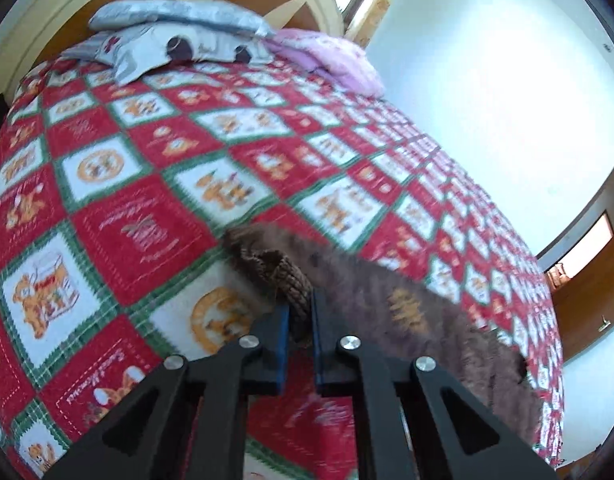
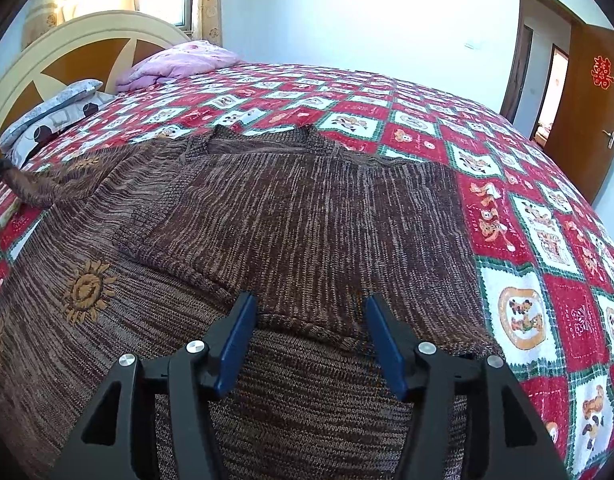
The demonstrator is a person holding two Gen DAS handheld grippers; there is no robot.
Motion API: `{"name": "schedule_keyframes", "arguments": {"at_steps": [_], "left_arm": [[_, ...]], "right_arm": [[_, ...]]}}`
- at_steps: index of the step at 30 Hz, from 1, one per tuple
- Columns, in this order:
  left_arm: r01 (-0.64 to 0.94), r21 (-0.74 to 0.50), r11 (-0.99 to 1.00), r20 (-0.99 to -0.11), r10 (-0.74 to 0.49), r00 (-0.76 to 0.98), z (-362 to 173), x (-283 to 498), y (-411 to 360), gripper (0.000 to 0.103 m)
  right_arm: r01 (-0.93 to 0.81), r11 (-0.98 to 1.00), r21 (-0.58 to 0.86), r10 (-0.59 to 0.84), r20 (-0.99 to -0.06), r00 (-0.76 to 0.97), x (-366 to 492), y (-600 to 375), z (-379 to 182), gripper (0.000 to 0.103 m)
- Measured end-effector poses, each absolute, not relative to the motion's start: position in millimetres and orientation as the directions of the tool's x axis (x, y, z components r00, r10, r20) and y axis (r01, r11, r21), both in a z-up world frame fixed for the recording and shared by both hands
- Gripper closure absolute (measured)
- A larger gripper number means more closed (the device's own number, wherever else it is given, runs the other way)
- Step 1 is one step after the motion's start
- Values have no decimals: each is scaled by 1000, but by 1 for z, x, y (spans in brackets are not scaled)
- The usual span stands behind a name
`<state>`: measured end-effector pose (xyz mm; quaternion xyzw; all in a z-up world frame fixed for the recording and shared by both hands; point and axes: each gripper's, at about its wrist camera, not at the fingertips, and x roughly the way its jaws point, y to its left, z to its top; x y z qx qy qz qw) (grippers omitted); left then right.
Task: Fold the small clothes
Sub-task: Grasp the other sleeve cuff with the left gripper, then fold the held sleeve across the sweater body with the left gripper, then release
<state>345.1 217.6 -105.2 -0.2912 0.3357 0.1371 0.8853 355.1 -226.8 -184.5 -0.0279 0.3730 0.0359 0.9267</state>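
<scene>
The left hand-held gripper (image 1: 300, 312) points steeply downward, its two blue-padded fingers (image 1: 283, 344) drawn together and pinching a ribbed knit edge between them. The right hand-held gripper (image 2: 311, 340) also tilts downward, its fingers (image 2: 237, 344) spread apart, pressing on nothing.

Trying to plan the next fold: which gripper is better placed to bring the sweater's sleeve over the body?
Left. The left gripper is shut on the brown sweater's cuff; the right gripper is open over the sweater's body, gripping nothing.

The sweater (image 2: 307, 208) is showing a coarse, ribbed brown knit. The bedspread (image 2: 527, 240) is looking like soft, matt printed cloth.
</scene>
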Motion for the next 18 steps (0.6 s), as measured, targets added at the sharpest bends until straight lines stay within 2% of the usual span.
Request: {"name": "schedule_keyframes", "arguments": {"at_steps": [7,12,15,18], "left_arm": [[-307,-431,849,-573,6,820,-49,358,171,93],[-149,-395,907,-510,-82,856,-18,370,108,93],[-21,-329,944,-491,-152,858,-15,374,44,93],[78,-275,958,-515,-215,830,-35,376,-15,93]], "right_arm": [[-87,996,-17,52,-693,719,355,-229,-185,43],[-89,995,47,97,-692,715,356,-236,-185,41],[-95,993,74,120,-692,712,357,-238,-185,39],[-97,993,71,119,-692,712,357,-237,-185,38]]}}
